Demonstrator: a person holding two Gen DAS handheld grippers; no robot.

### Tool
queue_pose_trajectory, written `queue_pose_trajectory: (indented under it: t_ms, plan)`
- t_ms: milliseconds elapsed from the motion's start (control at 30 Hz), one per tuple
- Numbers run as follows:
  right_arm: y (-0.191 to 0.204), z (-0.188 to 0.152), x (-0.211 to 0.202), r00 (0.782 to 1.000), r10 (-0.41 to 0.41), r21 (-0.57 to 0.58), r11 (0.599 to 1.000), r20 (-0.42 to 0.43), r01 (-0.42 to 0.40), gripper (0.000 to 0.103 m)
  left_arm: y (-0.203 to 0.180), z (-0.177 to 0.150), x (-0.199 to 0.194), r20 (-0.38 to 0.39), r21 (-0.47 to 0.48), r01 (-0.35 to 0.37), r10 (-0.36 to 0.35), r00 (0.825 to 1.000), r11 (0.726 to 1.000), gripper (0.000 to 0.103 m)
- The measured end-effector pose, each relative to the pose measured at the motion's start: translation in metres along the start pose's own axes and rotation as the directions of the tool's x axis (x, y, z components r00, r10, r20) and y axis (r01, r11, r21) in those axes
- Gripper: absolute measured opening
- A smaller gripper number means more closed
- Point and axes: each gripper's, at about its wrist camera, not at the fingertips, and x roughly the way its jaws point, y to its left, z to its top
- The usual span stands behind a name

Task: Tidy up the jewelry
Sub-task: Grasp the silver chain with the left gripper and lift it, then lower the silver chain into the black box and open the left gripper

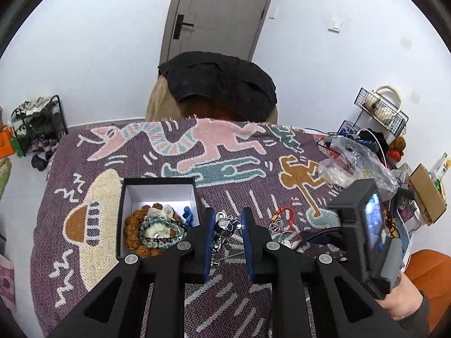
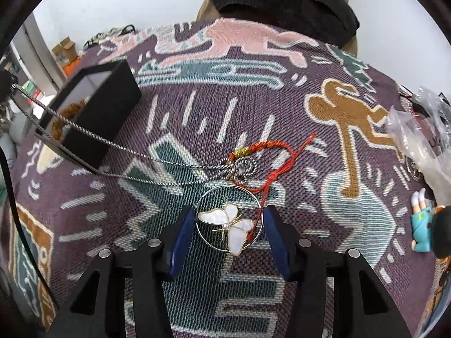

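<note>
My left gripper (image 1: 227, 214) is shut on a shiny blue and chrome bear pendant (image 1: 224, 229), held just above the patterned cloth. Its silver chain (image 2: 135, 152) runs raised from the far left of the right wrist view down to a tangle beside a red cord bracelet (image 2: 270, 146). To the left stands a black box (image 1: 159, 181) with a white inside, holding bead bracelets (image 1: 152, 231) and a small blue figure. My right gripper (image 2: 229, 209) is open, pointing steeply down. A silver hoop with a pearly butterfly (image 2: 234, 225) lies flat between its blue pads, which stand close to the hoop's sides.
A crumpled clear plastic bag (image 1: 352, 163) and clutter fill the table's right end. A small figurine in teal (image 2: 422, 225) lies at the right. A chair draped with a dark garment (image 1: 220, 84) stands behind the table. A person's hand (image 1: 406, 298) holds the right device.
</note>
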Motion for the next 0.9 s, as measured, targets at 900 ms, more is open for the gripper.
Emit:
queue_pose_trajectory:
  t_ms: [900]
  plan:
    - [0.041,0.047,-0.112,0.970,0.075,-0.064,0.996,0.230,-0.062,0.051,0.018,0.093,-0.090,0.198,0.023,-0.095,0.089,0.976,0.995,0.019]
